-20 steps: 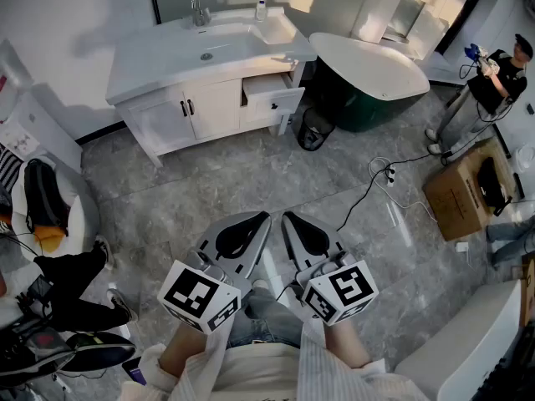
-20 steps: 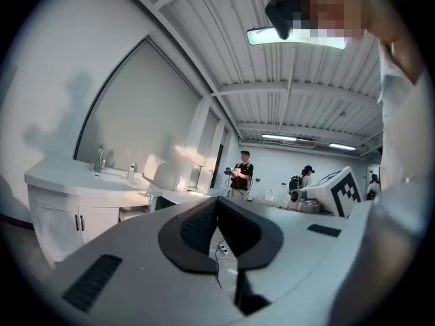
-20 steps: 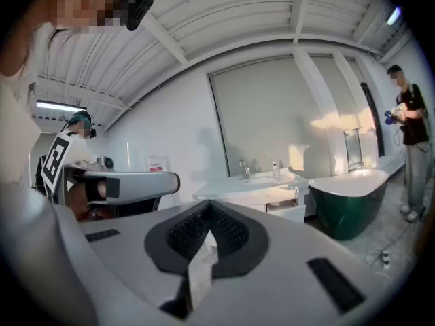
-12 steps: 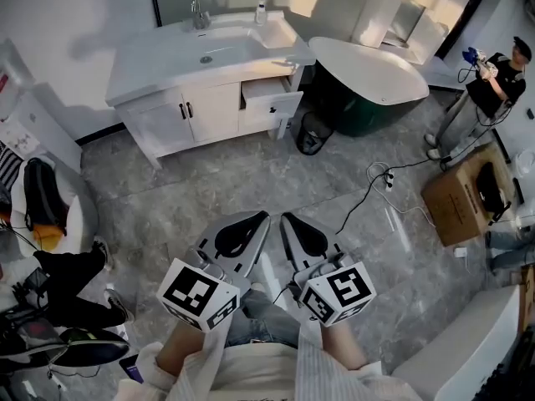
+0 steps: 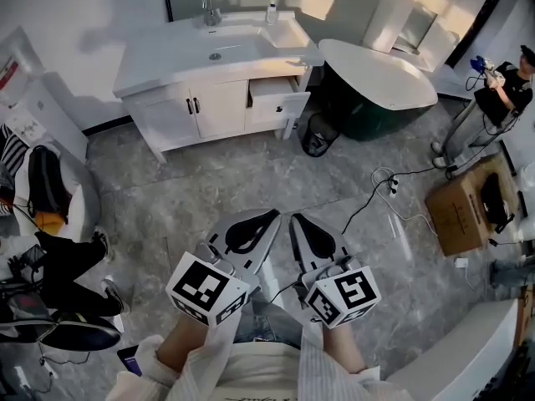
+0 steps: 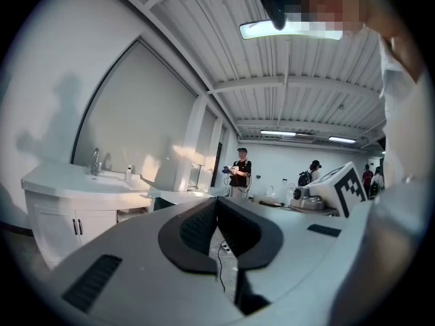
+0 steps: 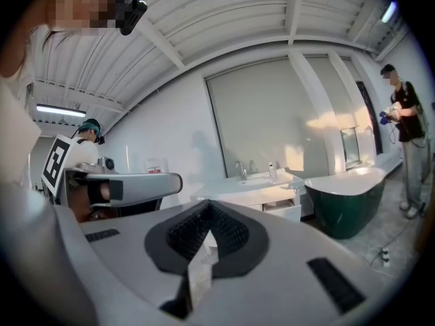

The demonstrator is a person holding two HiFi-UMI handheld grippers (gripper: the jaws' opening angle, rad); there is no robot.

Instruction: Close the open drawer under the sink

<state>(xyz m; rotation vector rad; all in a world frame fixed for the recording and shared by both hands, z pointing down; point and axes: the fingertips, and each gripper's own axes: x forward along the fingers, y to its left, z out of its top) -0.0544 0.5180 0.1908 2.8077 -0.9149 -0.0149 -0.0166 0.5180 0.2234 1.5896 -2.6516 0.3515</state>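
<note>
The white vanity (image 5: pixel 206 103) with its sink stands against the far wall. Its right-hand drawer (image 5: pixel 278 98) is pulled out a little, with a dark knob on the front. Both grippers are held low near my body, far from the vanity. The left gripper (image 5: pixel 272 216) is shut with nothing in it, and so is the right gripper (image 5: pixel 294 219). In the left gripper view the left gripper (image 6: pixel 216 201) points past the vanity (image 6: pixel 68 206) toward the room. The right gripper (image 7: pixel 207 206) points toward the open drawer (image 7: pixel 284 210), which is small and distant.
A dark green bathtub (image 5: pixel 378 80) stands right of the vanity, with a black bin (image 5: pixel 318 134) at the drawer's foot. A cable and power strip (image 5: pixel 388 184) lie on the grey floor. A cardboard box (image 5: pixel 459 208) and a person (image 5: pixel 499 91) are at right. A seated person's legs (image 5: pixel 63 261) are at left.
The head view has shifted a little, so the vanity sits slightly further right in the frame. Both grippers stay shut near my body. The drawer stands open as before.
</note>
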